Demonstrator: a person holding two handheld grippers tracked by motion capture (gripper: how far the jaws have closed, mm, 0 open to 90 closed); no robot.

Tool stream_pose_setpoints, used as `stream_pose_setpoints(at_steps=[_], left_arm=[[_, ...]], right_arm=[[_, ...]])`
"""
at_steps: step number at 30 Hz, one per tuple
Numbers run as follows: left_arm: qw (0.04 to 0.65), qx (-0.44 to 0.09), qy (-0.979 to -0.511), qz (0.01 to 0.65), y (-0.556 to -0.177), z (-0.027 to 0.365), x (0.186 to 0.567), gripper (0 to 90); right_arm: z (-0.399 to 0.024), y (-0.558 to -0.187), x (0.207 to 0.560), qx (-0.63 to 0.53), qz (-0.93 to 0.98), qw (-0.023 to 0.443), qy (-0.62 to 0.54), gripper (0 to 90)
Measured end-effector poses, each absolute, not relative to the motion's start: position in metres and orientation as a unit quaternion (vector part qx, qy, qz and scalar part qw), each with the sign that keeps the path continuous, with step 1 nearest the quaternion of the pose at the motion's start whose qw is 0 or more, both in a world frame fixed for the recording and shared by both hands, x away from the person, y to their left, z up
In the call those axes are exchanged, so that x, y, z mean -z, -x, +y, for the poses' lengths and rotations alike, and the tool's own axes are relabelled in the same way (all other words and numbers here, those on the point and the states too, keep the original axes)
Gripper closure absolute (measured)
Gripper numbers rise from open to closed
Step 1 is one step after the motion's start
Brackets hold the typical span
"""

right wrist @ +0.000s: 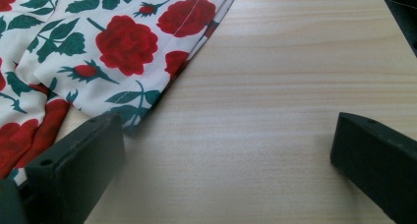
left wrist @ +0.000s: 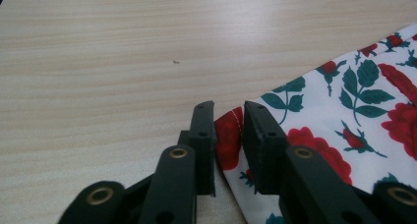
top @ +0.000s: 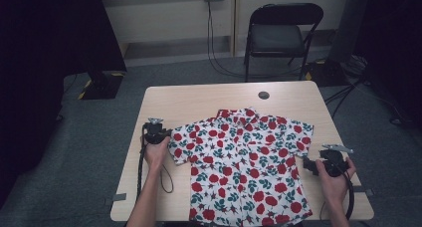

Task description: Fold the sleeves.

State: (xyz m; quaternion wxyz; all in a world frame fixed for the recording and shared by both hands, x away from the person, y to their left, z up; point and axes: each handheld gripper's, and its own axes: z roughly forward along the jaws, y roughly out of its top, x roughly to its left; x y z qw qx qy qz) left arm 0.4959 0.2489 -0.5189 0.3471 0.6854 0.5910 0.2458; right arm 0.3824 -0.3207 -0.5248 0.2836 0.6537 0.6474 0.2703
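Now left gripper (left wrist: 228,118) pinching shirt (top: 244,162) sleeve corner, right gripper (top: 309,166) beside.

No words, labels, brands or numbers can be read here; the shirt (top: 244,167) carries only a print of red roses and green leaves, with no lettering on it, and the table (top: 199,100) is bare pale wood grain without any mark that reads as writing
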Motion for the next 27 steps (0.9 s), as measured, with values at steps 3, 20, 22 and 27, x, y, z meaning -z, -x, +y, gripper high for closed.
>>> stream_pose_setpoints(at_steps=[3,20,22,27], left_arm=[[0.353,-0.237,-0.683,0.594,-0.4962,0.2495,0.5188,82.5],[0.368,-0.24,-0.672,0.596,-0.4934,0.2454,0.5196,86.6],[0.371,-0.235,-0.674,0.595,-0.4931,0.2446,0.5195,86.9],[0.376,-0.232,-0.674,0.593,-0.4918,0.242,0.518,87.4]], right_arm=[[-0.3207,-0.3824,0.5248,-0.27,0.647,0.284,-0.654,0.0],[-0.3207,-0.3824,0.5248,-0.27,0.647,0.284,-0.654,0.0],[-0.3207,-0.3825,0.5248,-0.27,0.647,0.284,-0.654,0.0],[-0.3207,-0.3825,0.5248,-0.27,0.647,0.284,-0.654,0.0]])
